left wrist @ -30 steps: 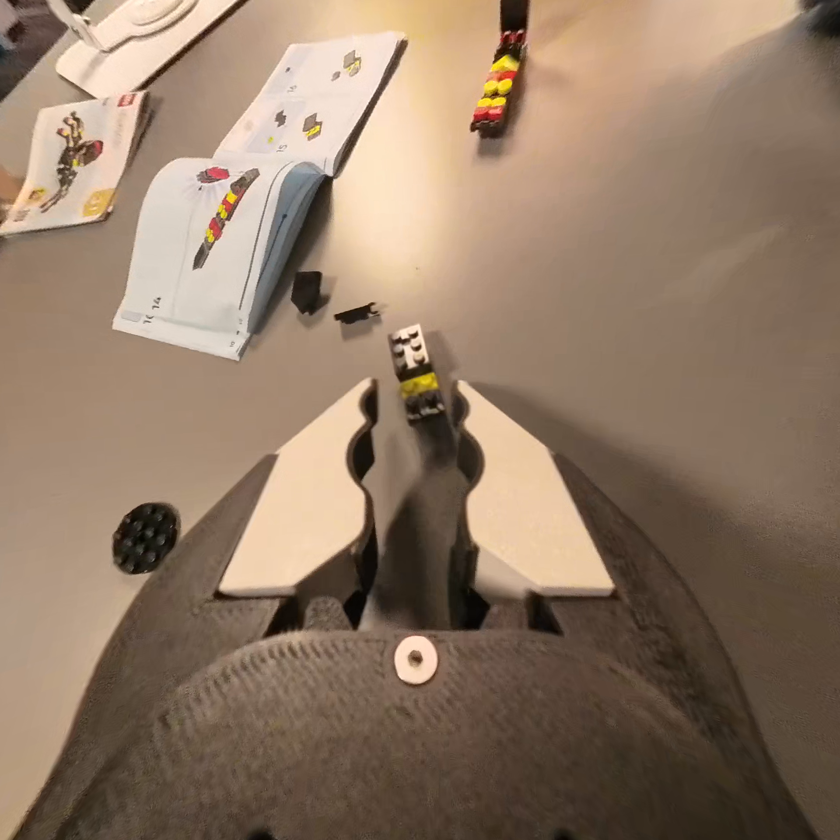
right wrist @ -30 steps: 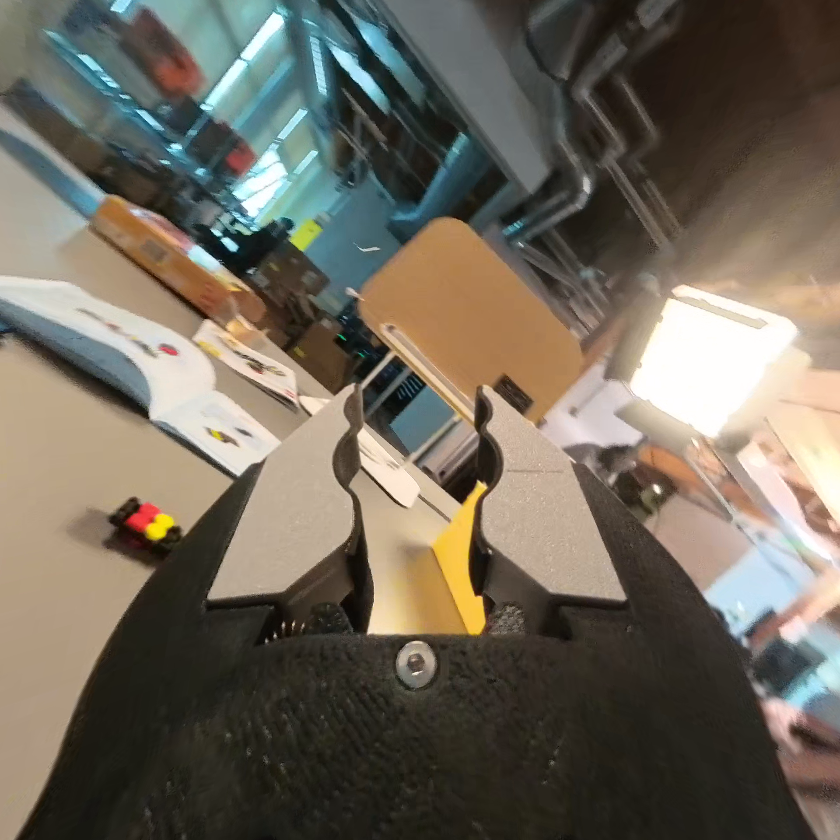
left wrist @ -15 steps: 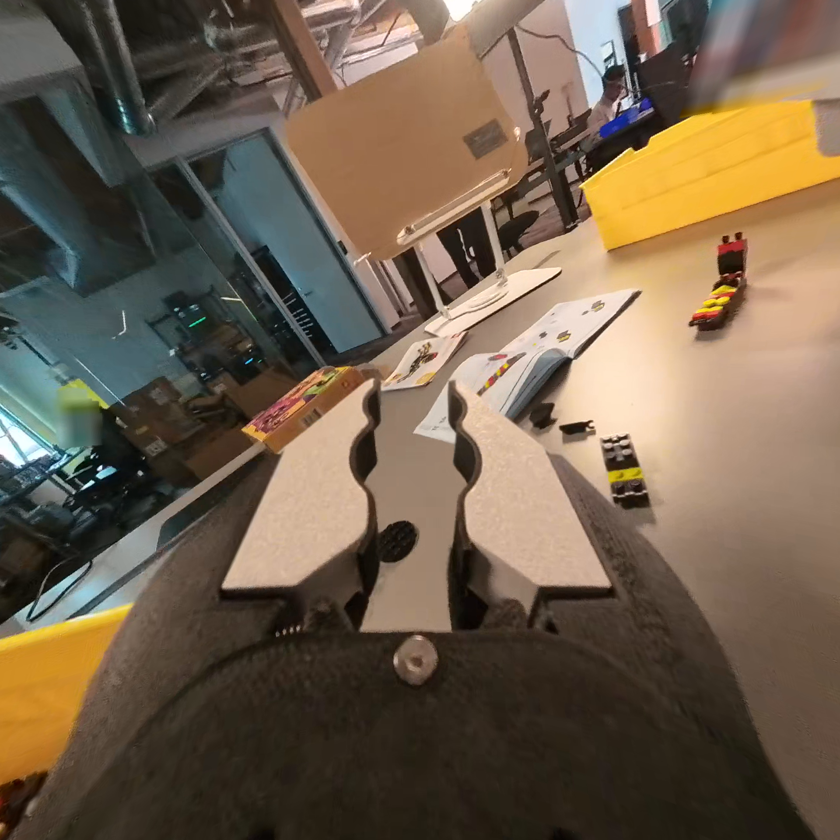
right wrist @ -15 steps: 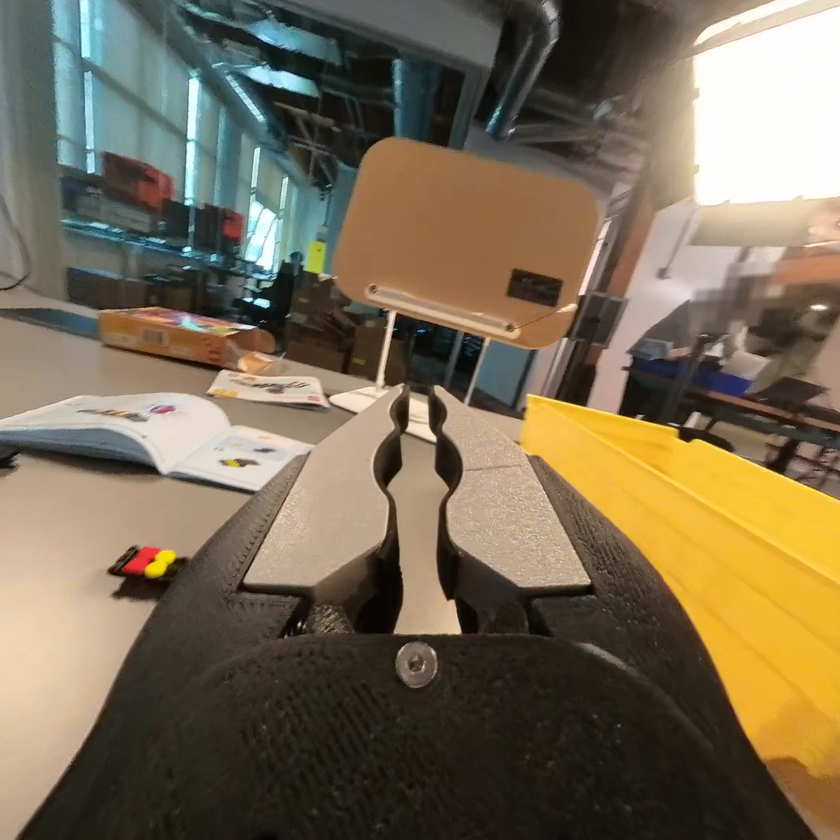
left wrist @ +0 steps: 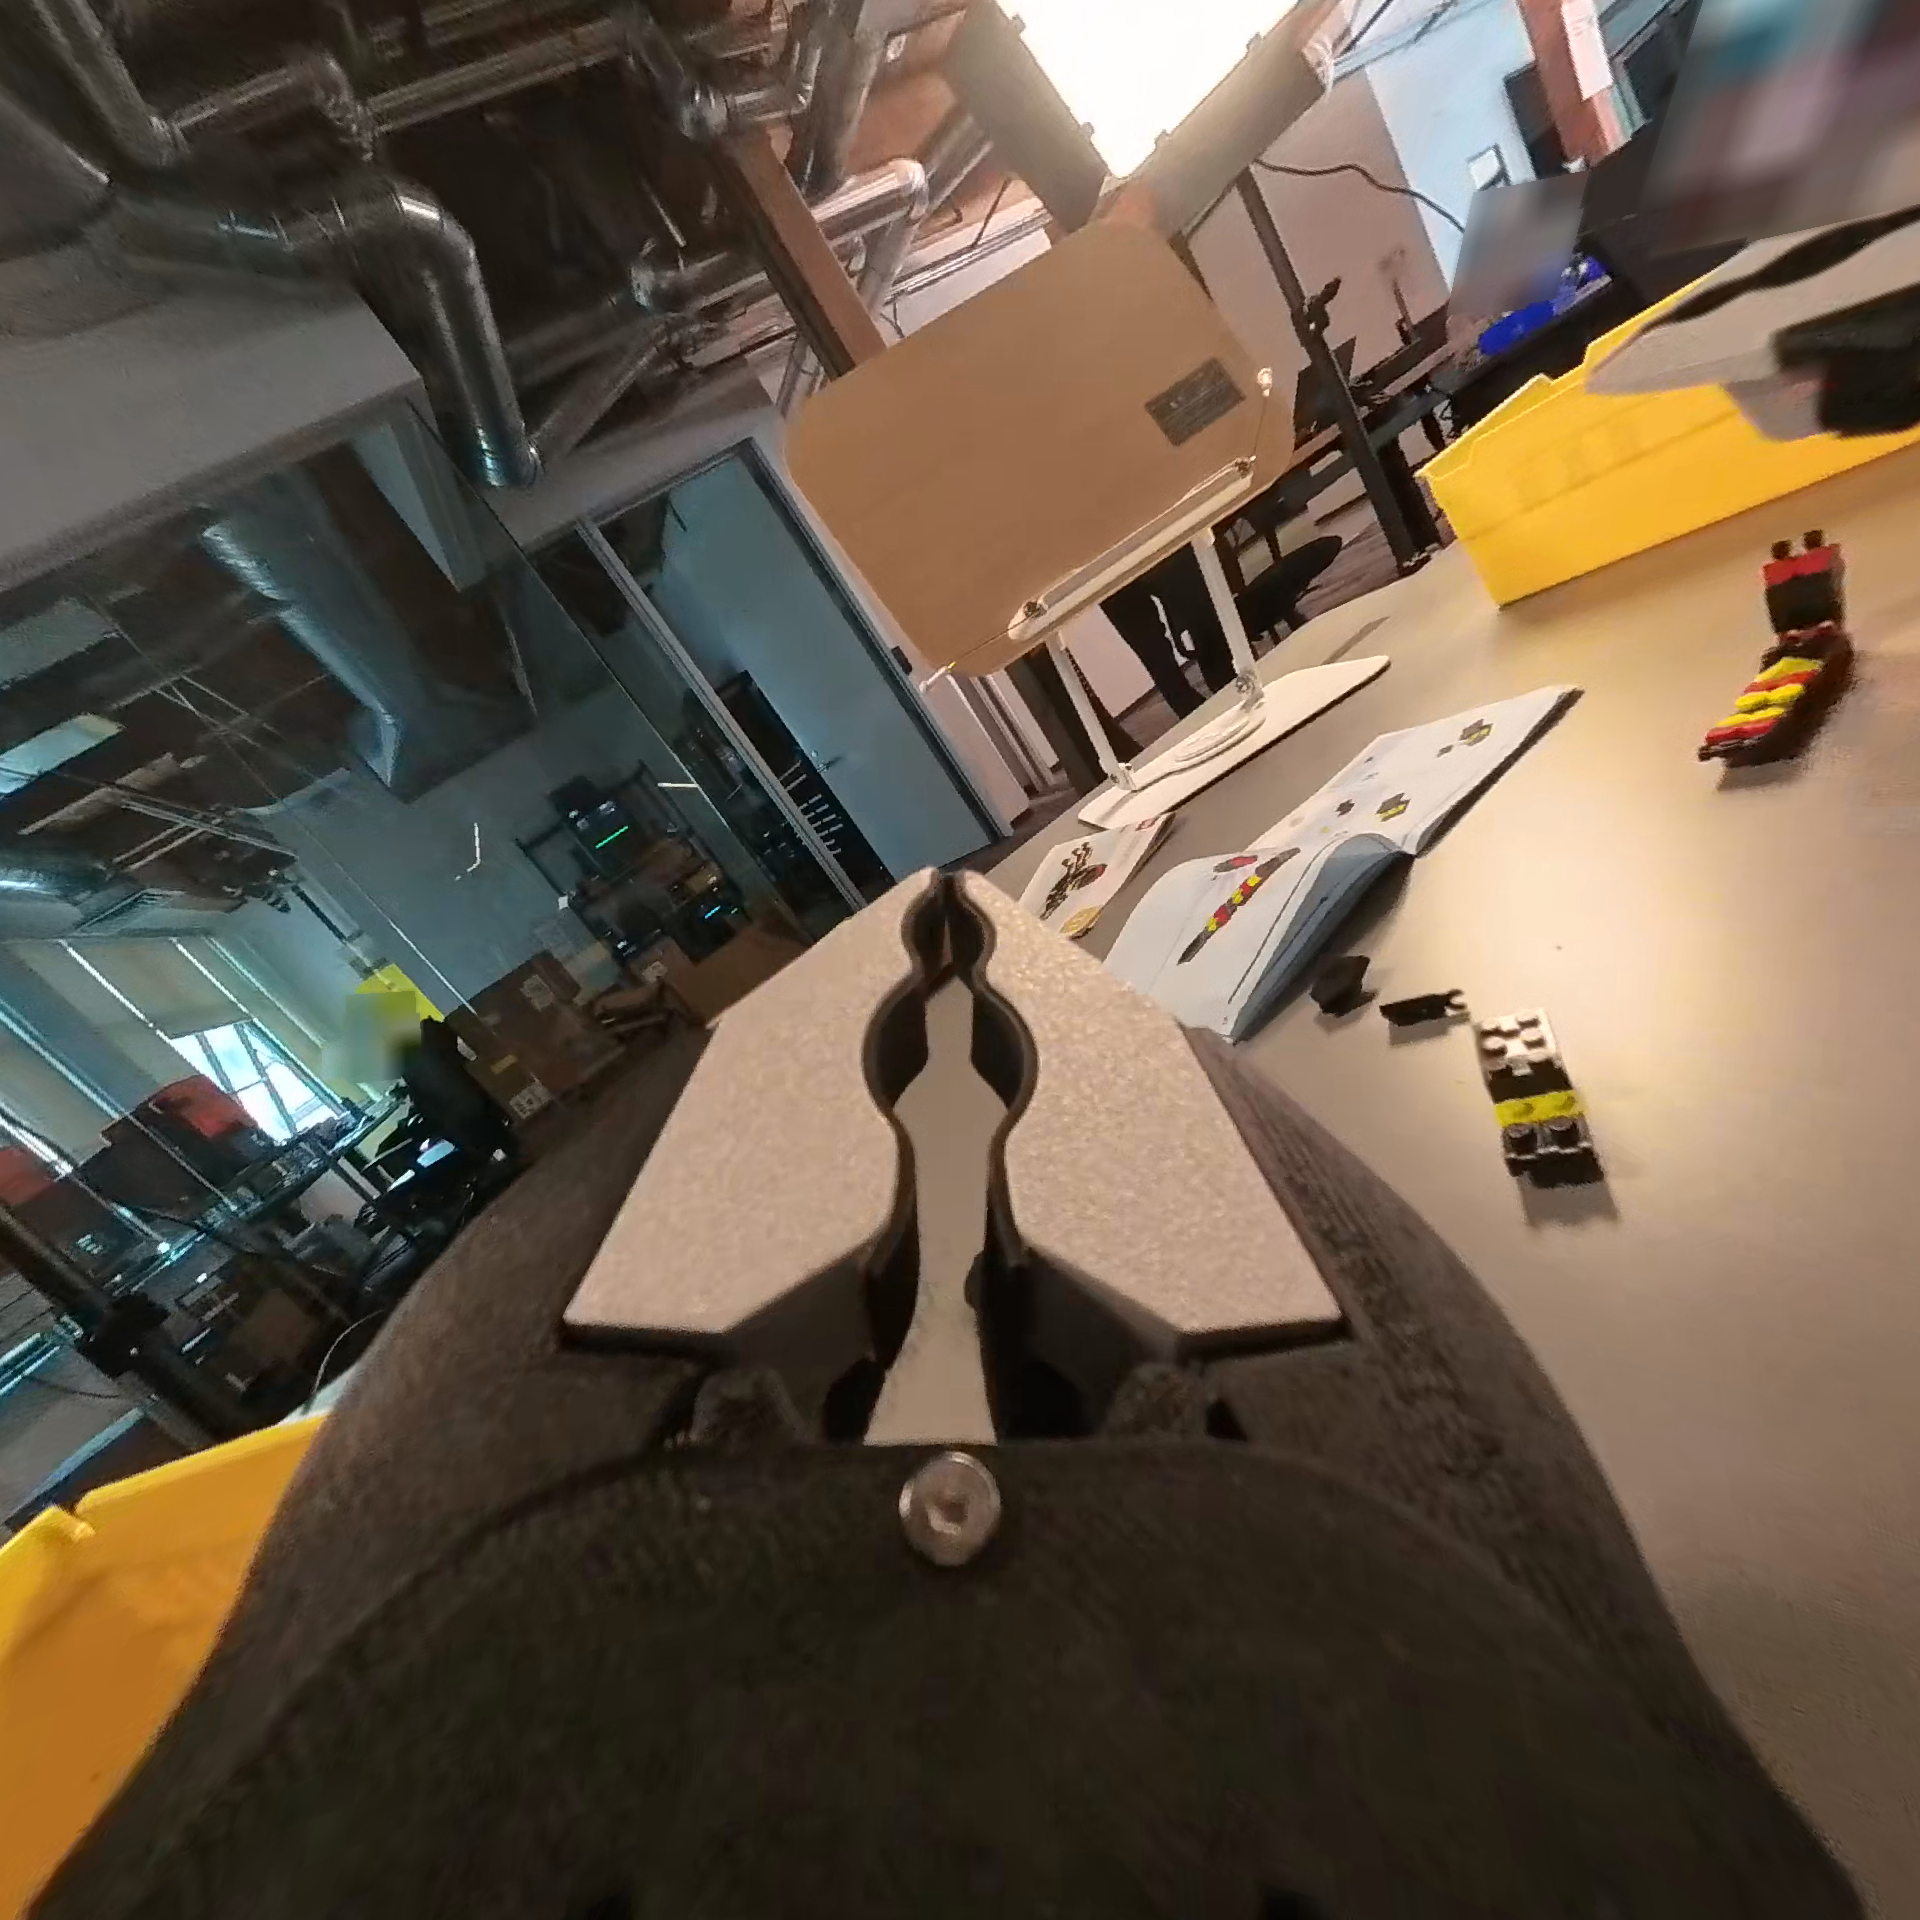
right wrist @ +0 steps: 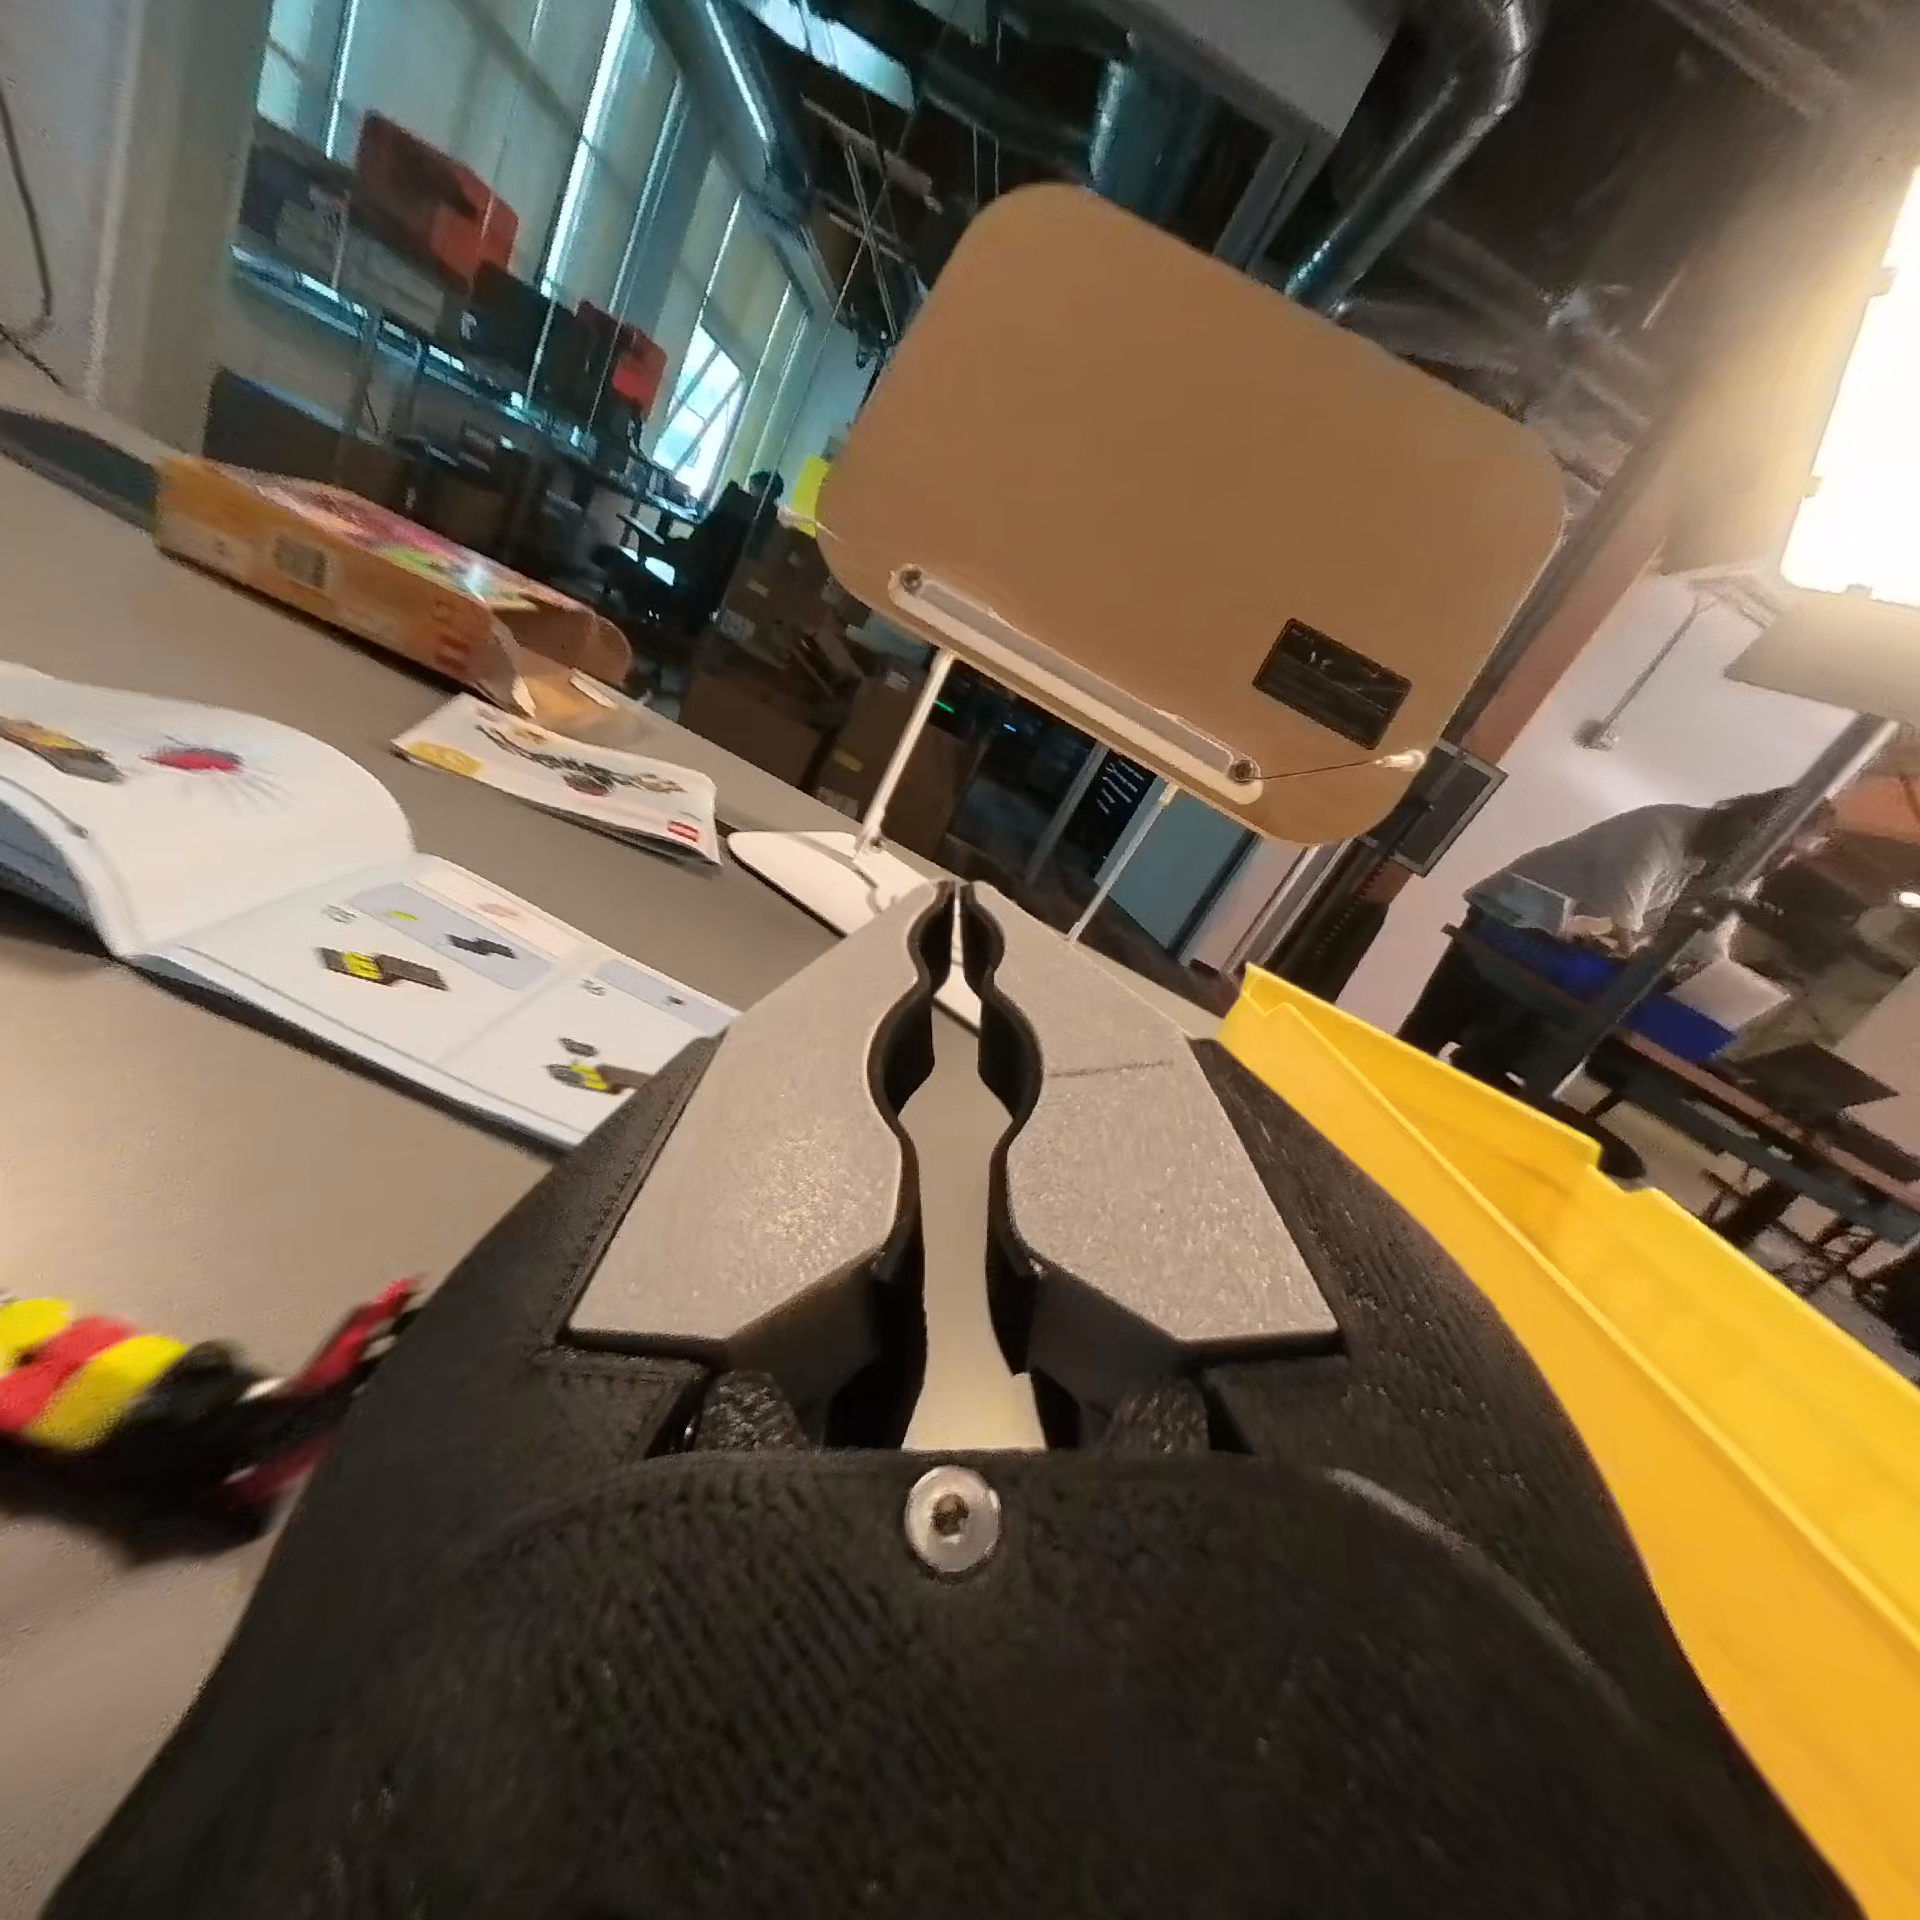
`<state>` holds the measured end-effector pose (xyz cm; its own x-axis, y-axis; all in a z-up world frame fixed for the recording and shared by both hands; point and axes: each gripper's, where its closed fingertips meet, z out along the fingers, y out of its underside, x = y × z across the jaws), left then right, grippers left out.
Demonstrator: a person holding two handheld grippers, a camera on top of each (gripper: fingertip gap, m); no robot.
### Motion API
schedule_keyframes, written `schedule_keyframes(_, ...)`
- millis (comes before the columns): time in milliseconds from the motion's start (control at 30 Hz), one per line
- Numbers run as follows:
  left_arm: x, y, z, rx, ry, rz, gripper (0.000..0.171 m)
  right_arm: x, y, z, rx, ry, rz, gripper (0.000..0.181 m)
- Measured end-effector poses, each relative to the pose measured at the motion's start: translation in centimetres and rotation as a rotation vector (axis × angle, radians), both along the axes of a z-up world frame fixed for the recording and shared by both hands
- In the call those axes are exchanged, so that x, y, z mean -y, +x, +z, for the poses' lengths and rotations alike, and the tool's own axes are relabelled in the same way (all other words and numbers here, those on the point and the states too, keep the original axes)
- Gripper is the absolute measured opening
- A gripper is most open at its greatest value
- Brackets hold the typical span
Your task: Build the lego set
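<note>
My left gripper (left wrist: 948, 896) is shut and empty, low over the grey table and pointing out across the room. A small black, yellow and grey lego piece (left wrist: 1535, 1096) lies on the table to its right, with two small black parts (left wrist: 1377, 992) beyond it. A long black, red and yellow lego build (left wrist: 1782, 677) lies farther right. My right gripper (right wrist: 954, 902) is shut and empty. The same long build (right wrist: 125, 1371) lies blurred at its lower left. The right gripper also shows at the upper right of the left wrist view (left wrist: 1766, 322).
An open instruction booklet (left wrist: 1340, 862) (right wrist: 312, 904) and a smaller leaflet (right wrist: 561, 774) lie on the table. A tan board on a white stand (right wrist: 1174, 499) stands behind them. Yellow bins sit at the right (right wrist: 1558, 1247) and lower left (left wrist: 94, 1642). An orange box (right wrist: 332, 566) lies far left. One gripper's finger ends stand about 35 centimetres off the other's.
Both grippers have closed from open to shut. The left gripper has tipped up from looking down at the small piece to a low view across the table, leaving the piece at its right.
</note>
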<state>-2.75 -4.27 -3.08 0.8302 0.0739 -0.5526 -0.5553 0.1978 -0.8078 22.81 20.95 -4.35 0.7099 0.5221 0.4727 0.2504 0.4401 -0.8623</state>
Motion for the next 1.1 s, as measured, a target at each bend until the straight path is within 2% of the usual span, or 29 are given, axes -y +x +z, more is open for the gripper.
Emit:
schedule_keyframes(167,-0.5,3.0,-1.4,-0.114,-0.072,-0.042,0.000,-4.0,-1.5,-0.4,0.048,0.008,0.023,0.000)
schedule_keyframes(233,-1.8,5.6,-2.2,-0.114,-0.127,-0.098,0.010,-4.9,-2.1,-0.2,0.037,0.019,0.050,0.000)
schedule_keyframes(300,-3.9,9.8,-3.6,-0.107,-0.254,-0.225,0.020,-5.8,-2.3,0.3,0.024,0.043,0.071,0.000)
schedule_keyframes(333,-5.3,12.2,-4.5,-0.092,-0.354,-0.299,0.036,-6.3,-2.4,0.3,0.023,0.051,0.075,0.000)
schedule_keyframes(400,-7.9,16.8,-6.0,-0.056,-0.597,-0.455,0.050,-7.0,-2.7,0.3,0.030,0.054,0.104,0.000)
schedule_keyframes(433,-9.7,18.3,-6.0,-0.042,-0.666,-0.487,0.055,-7.2,-2.8,0.3,0.031,0.060,0.121,0.000)
schedule_keyframes(533,-15.8,20.2,-6.0,-0.084,-0.782,-0.520,0.053,-7.6,-3.1,0.3,0.036,0.062,0.182,0.000)
schedule_keyframes(700,-23.1,20.4,-10.4,-0.144,-1.006,-0.556,0.050,-8.1,-3.2,0.1,0.028,0.039,0.264,0.000)
schedule_keyframes(833,-25.2,21.1,-12.7,-0.140,-1.065,-0.581,0.048,-8.6,-3.1,-0.1,-0.021,-0.035,0.298,0.000)
schedule_keyframes(1000,-25.6,21.9,-13.0,-0.062,-1.080,-0.636,0.022,-8.4,-3.3,-0.2,-0.017,-0.035,0.307,0.000)
schedule_keyframes(1100,-25.4,21.9,-13.1,0.053,-1.105,-0.677,0.019,-8.2,-3.4,-0.2,-0.009,-0.031,0.312,0.000)
